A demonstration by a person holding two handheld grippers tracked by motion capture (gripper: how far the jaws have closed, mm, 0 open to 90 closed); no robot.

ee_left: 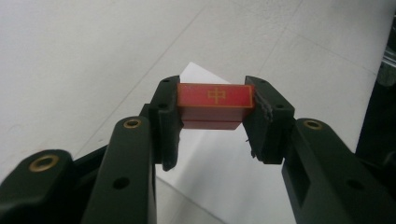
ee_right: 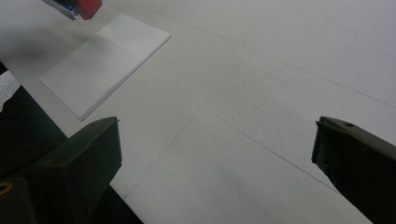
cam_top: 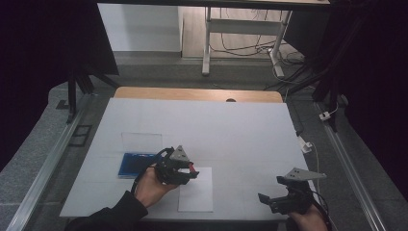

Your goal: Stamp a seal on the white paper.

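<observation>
We are holding the stamp [ee_left: 215, 105] crosswise in the left tool [cam_top: 188, 169], directly over the paper [cam_top: 197, 195] (right tool [cam_top: 268, 201] gaping, idling farther off)

left hand-held gripper [ee_left: 215, 105] clamped shut on a load, right hand-held gripper [ee_right: 217, 154] jaws wide apart

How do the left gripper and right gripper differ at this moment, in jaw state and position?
The left gripper has its jaws closed on a red block with a gold mark; the right gripper has its jaws wide apart with nothing between them. In the high view the left gripper is over a white paper sheet, while the right gripper sits near the table's front right edge. Both are black and hand-held.
</observation>
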